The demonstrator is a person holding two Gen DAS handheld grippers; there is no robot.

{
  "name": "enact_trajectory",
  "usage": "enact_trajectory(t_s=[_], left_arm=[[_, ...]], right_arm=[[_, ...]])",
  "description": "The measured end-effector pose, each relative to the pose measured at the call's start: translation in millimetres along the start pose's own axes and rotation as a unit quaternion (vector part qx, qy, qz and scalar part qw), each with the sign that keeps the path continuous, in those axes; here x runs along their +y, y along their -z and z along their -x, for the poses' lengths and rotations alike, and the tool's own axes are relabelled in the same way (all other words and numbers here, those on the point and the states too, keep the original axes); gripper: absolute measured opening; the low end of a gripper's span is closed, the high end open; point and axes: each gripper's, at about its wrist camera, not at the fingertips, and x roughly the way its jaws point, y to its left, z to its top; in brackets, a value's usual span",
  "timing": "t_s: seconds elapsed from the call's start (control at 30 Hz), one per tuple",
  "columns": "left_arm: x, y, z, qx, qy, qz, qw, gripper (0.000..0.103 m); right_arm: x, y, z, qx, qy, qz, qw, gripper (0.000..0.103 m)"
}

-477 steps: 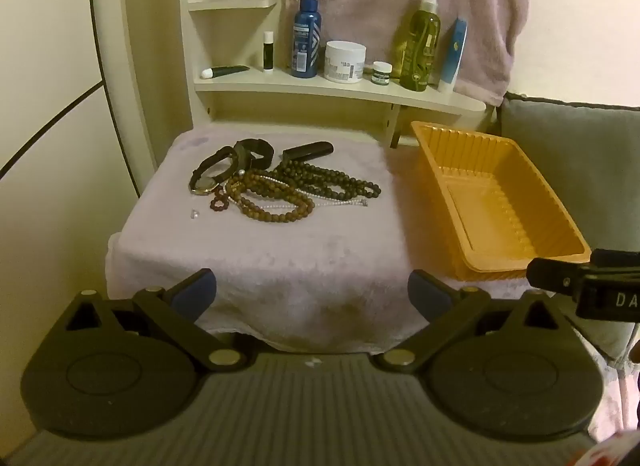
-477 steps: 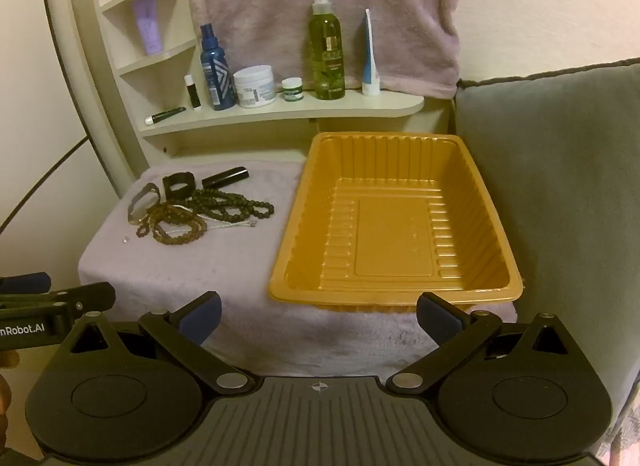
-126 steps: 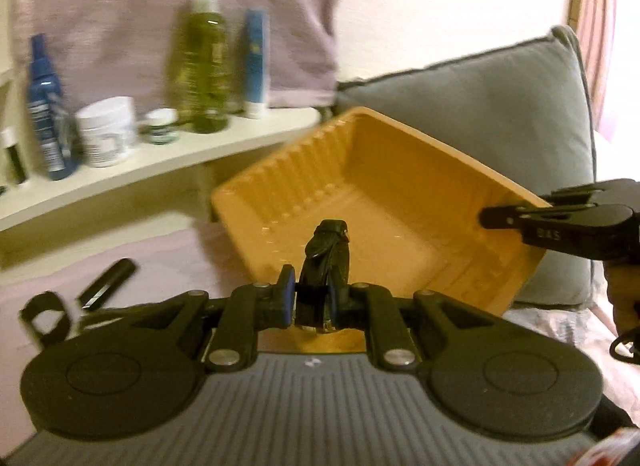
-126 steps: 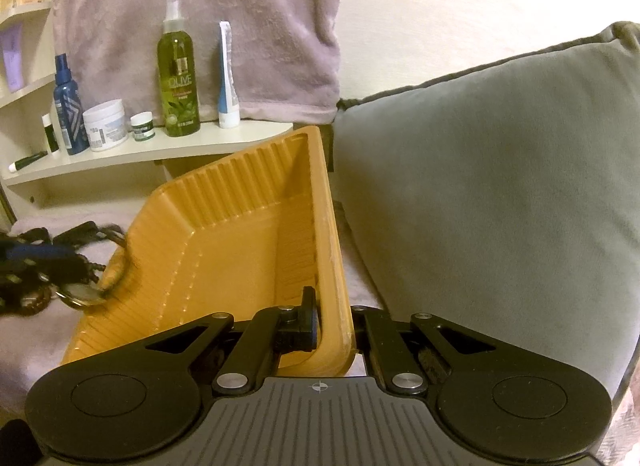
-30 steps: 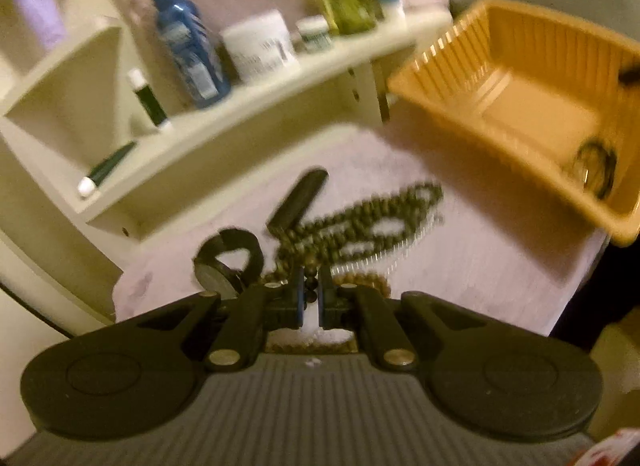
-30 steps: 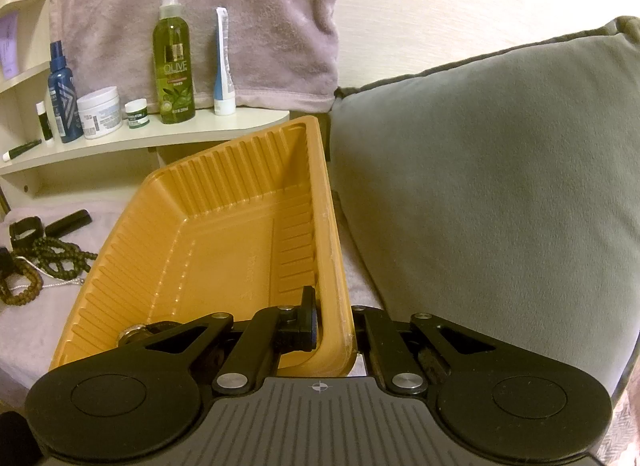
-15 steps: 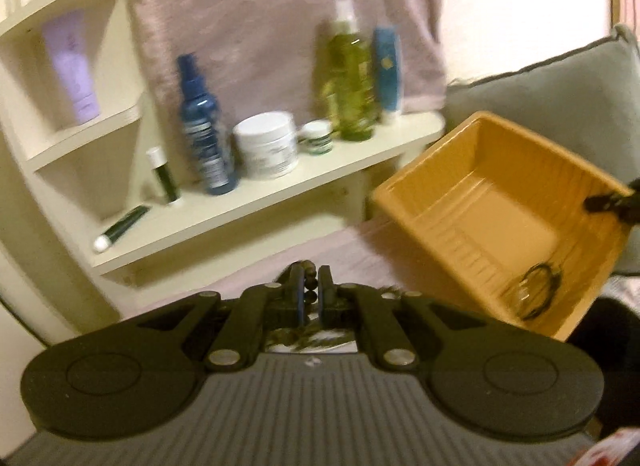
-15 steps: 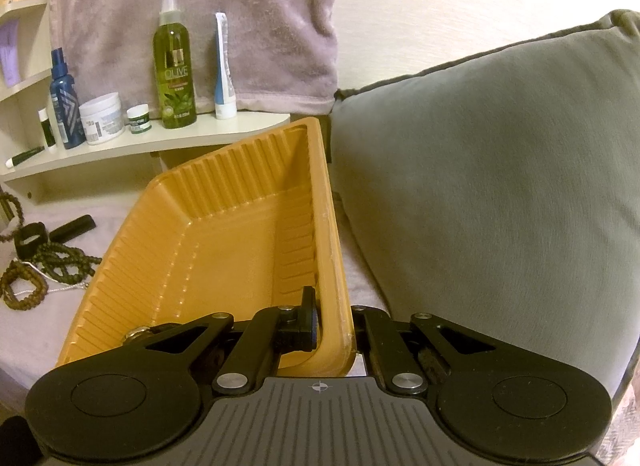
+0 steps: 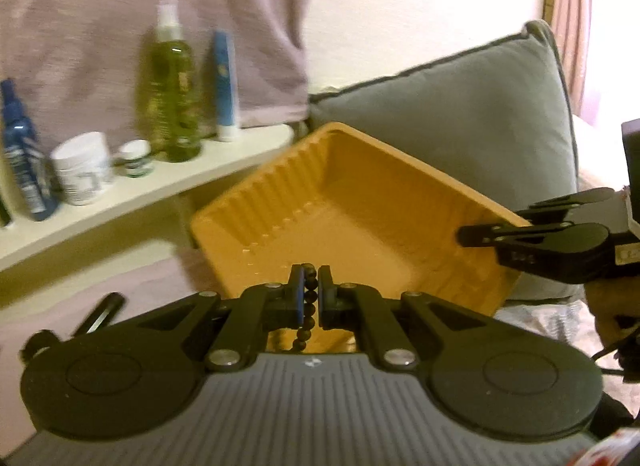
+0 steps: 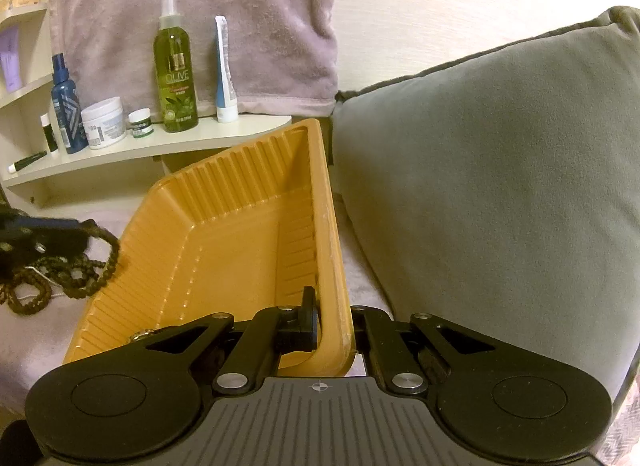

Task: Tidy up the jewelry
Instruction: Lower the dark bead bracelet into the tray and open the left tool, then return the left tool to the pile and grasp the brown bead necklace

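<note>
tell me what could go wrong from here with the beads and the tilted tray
1. The left gripper pinches the dark beaded strand at one spot only; its loose loop hangs beside the ribbed orange plastic tray and could catch on the tray's near rim instead of dropping in.
2. The right gripper holds the tray tilted by one rim, so a bump might make it slip or twist.
3. The hanging strand seems close to the bead pile on the cloth, so it may snag there.

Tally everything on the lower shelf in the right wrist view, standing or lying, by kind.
Spray bottles: 2
Jars: 2
Upright tube: 1
Lip balm stick: 1
Dark pen-like stick lying flat: 1
Total: 7
</note>
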Motion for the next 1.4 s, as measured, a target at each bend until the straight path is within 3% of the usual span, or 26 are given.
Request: enact_trajectory(t_s=[0.37,0.5,0.57,0.8,1.03,1.23,1.4], left_arm=[[-12.9,5.8,-20.1,0.006,0.005,-0.004,1.0,0.006],[-10.8,9.0,-16.0,0.0,0.006,0.006,1.0,0.025],[-5.2,11.4,-10.3,-0.002,-0.003,0.015,0.9999,0.025],[28.3,32.8,24.2,-0.005,-0.086,0.054,0.9948,0.025],[65.7,70.2,57.5,0.011,-0.185,0.099,0.9776,0.026],[93.7,97.5,69.9,0.035,-0.234,0.122,0.9638,0.027],[104.2,107.0,67.5,0.044,-0.246,0.121,0.9607,0.027]], right_arm=[[-1.4,1.1,-1.5,0.001,0.0,-0.006,1.0,0.004],[-2.0,0.9,-1.9,0.002,0.0,-0.006,1.0,0.004],[-2.0,0.8,-1.9,0.002,0.0,-0.005,1.0,0.004],[-1.7,0.8,-2.4,0.003,0.0,-0.005,1.0,0.004],[-1.0,1.2,-3.8,0.005,0.003,-0.001,1.0,0.004],[-1.1,2.4,-5.1,0.007,0.006,0.003,1.0,0.004],[-0.6,1.7,-6.7,0.009,0.008,0.006,1.0,0.004]])
